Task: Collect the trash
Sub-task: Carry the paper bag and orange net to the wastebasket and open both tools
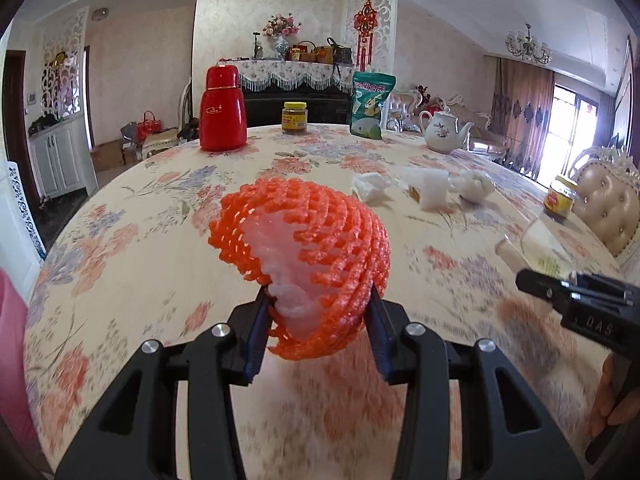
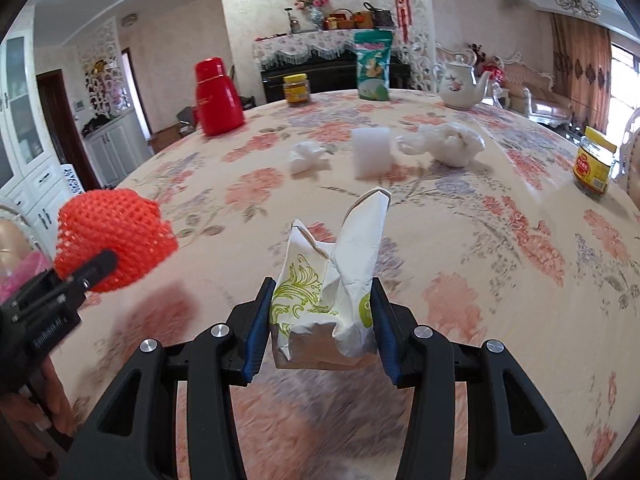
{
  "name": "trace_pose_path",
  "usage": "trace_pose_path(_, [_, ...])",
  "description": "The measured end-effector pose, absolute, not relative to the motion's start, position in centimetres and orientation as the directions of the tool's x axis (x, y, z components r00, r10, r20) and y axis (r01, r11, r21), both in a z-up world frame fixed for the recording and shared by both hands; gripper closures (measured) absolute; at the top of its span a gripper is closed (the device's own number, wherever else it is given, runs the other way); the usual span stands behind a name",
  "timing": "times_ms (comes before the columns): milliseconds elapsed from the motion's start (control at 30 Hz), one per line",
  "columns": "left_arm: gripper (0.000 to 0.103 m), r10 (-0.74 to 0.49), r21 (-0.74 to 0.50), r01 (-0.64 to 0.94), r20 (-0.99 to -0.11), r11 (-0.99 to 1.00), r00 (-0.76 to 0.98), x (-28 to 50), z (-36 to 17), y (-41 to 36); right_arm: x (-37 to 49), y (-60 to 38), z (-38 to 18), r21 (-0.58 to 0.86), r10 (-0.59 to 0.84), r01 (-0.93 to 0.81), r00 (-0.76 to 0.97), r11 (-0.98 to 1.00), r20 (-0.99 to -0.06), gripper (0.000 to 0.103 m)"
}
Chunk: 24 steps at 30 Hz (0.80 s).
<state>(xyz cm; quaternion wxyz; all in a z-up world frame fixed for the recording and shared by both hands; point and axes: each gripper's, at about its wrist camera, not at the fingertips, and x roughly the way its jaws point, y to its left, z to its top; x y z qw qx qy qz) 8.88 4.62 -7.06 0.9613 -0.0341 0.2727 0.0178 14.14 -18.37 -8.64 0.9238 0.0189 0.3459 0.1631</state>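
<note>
My left gripper (image 1: 316,320) is shut on an orange foam fruit net (image 1: 308,256) with a white foam layer inside, held above the floral tablecloth. The same orange foam net (image 2: 116,236) shows at the left of the right wrist view, with the left gripper's fingers (image 2: 98,266) under it. My right gripper (image 2: 322,320) is shut on a crumpled white paper carton (image 2: 340,276) with green swirls. That carton (image 1: 540,248) and the right gripper (image 1: 576,292) appear blurred at the right of the left wrist view. Farther out lie a crumpled tissue (image 2: 306,156), a white foam block (image 2: 370,152) and a white plastic wad (image 2: 444,142).
On the round table (image 2: 500,320) stand a red thermos (image 2: 218,98), a yellow-lidded jar (image 2: 297,88), a green snack bag (image 2: 373,66), a white teapot (image 2: 464,84) and a second jar (image 2: 594,166) near the right edge. A padded chair (image 1: 608,204) stands at the right.
</note>
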Motion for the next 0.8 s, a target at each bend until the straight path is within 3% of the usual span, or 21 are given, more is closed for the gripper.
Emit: trace_pose_path(800, [0.06, 0.116, -0.034, -0.146, -0.45, 0.989, 0.885, 0.1, -5.6, 8.7, 8.0, -10.8, -6.7, 0.103, 0.423, -0.443, 0.721, 0.89, -0.548, 0.058])
